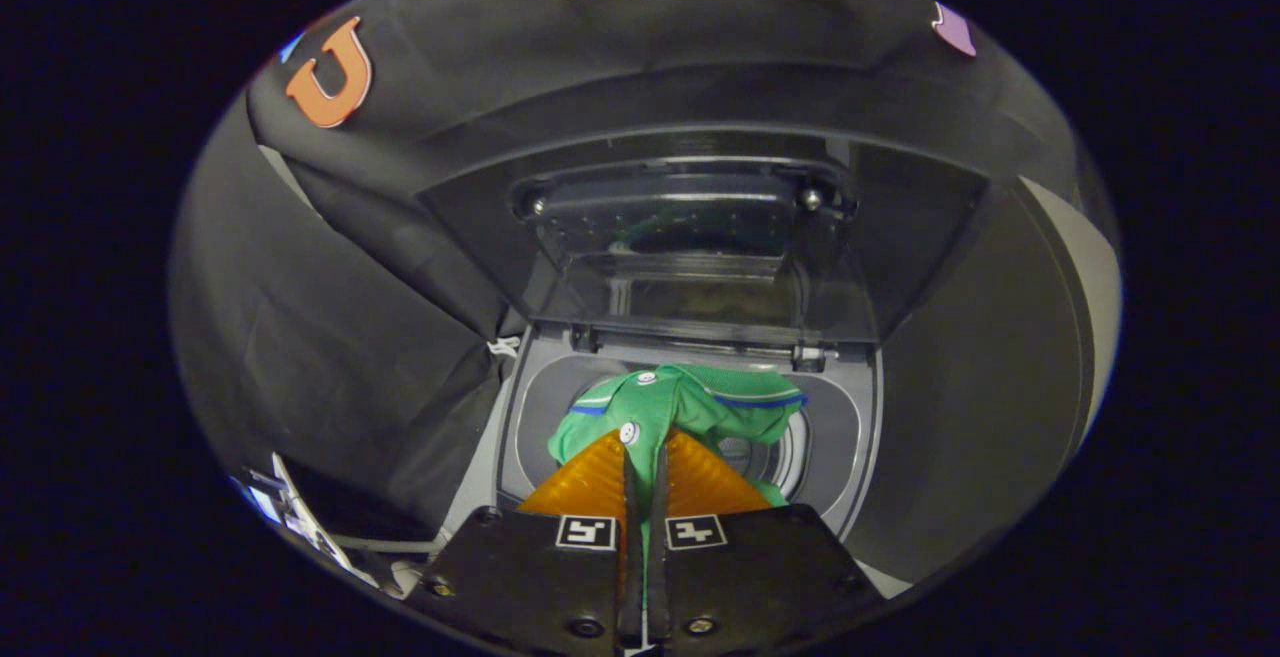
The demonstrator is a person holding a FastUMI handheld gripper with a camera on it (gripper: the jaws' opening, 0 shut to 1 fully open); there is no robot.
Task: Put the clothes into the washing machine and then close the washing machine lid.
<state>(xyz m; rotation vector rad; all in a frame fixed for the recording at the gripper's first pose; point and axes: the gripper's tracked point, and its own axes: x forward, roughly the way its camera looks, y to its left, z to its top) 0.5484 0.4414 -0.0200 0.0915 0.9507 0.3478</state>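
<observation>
Tongs point(645, 457) pinched tight on green shirt point(690, 402), held above open drum point(790, 452) of washing machine point(850, 437); lid point(700, 237) stood raised on far side.

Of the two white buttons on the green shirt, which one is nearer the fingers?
The lower button, just ahead of the fingers pinching the green shirt; the other button sits by the collar.

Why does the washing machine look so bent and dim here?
Gripper view: the fisheye lens bows the raised dark washing machine lid; booth light is low, with faint reflections on its glossy panel; the green polo shirt pinched by the gripper over the drum stays sharp and bright.
</observation>
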